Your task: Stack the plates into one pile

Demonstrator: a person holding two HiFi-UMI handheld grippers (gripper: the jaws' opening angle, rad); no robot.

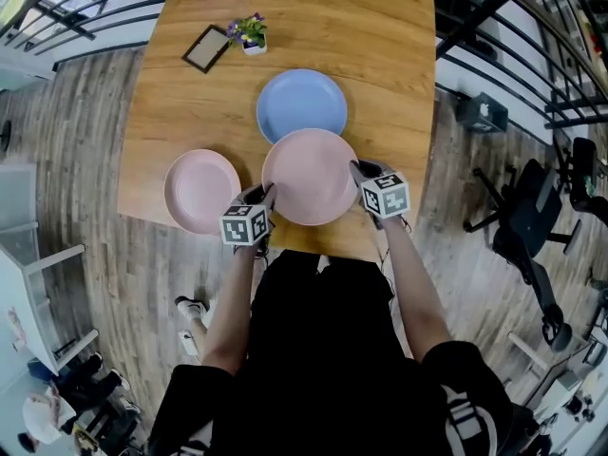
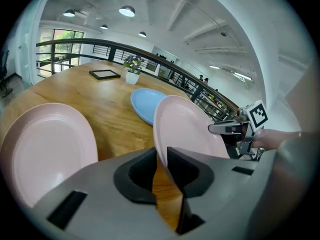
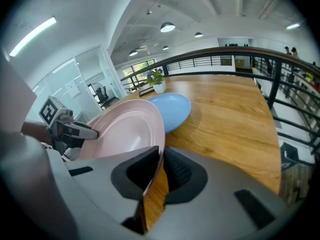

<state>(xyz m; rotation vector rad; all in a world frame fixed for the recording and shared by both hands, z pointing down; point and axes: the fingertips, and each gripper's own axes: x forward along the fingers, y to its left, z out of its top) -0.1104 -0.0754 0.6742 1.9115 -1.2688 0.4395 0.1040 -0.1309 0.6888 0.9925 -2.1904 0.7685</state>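
Observation:
I hold a pink plate (image 1: 309, 176) by opposite rims, lifted off the wooden table (image 1: 380, 55) near its front edge. My left gripper (image 1: 263, 198) is shut on its left rim, and in the left gripper view the plate (image 2: 187, 129) stands edge-on in the left gripper (image 2: 161, 159). My right gripper (image 1: 362, 175) is shut on the right rim, and in the right gripper view the right gripper (image 3: 161, 156) pinches the plate (image 3: 125, 131). A blue plate (image 1: 302, 105) lies just beyond the held one. A second pink plate (image 1: 201, 190) lies to the left.
A dark picture frame (image 1: 206, 47) and a small potted flower (image 1: 250, 34) sit at the table's far side. The table's front edge runs just under my grippers. An office chair (image 1: 532, 217) stands on the floor to the right, and railings run along the right side.

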